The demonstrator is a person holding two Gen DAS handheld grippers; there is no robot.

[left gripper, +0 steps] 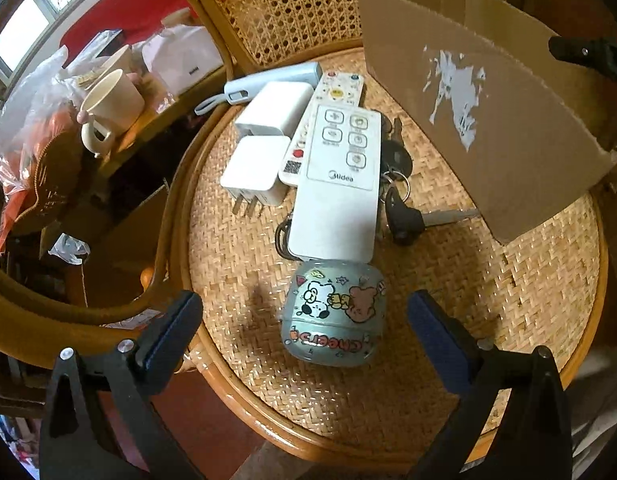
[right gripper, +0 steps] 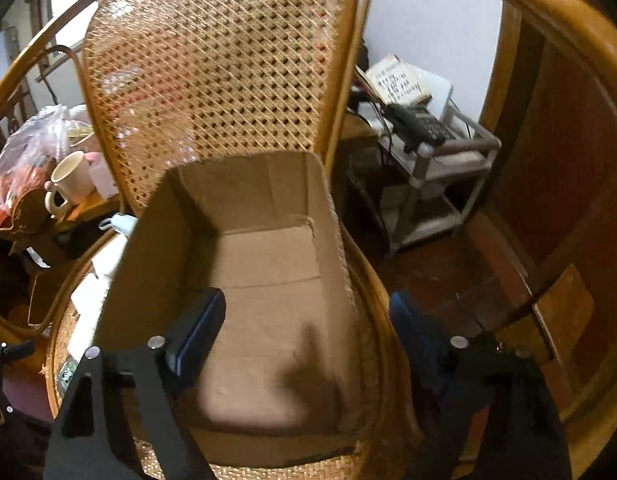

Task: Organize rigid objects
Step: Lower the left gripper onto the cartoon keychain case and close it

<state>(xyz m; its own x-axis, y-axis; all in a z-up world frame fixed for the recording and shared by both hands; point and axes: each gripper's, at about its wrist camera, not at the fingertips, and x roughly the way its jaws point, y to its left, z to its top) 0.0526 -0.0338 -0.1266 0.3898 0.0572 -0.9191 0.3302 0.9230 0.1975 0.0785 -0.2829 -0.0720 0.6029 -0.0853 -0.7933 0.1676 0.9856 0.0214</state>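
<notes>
- Left gripper (left gripper: 304, 316) open, jaws spread wide over a woven rattan chair seat (left gripper: 488, 280), nothing pressed between the pads.
- Directly between the jaws: a small pale-blue rounded case (left gripper: 334, 314) with cartoon stickers, lying on the seat, clear of both pads.
- Just beyond the case: a long white remote (left gripper: 336, 188), lying over a second remote (left gripper: 332, 96).
- Ahead and left of the jaws: two white plug adapters (left gripper: 256, 168), one behind the other, and a pale-blue slim device (left gripper: 276, 80) with a loop strap.
- Ahead and right: a bunch of keys (left gripper: 400, 200) touching the long remote's edge.
- Farther right: cardboard box (left gripper: 488, 128), side wall facing.
- Right gripper (right gripper: 308, 328) open, jaws apart, gripping nothing, hanging over the box (right gripper: 268, 280); left finger inside the box, right finger outside its right wall.
- Box floor bare cardboard.
</notes>
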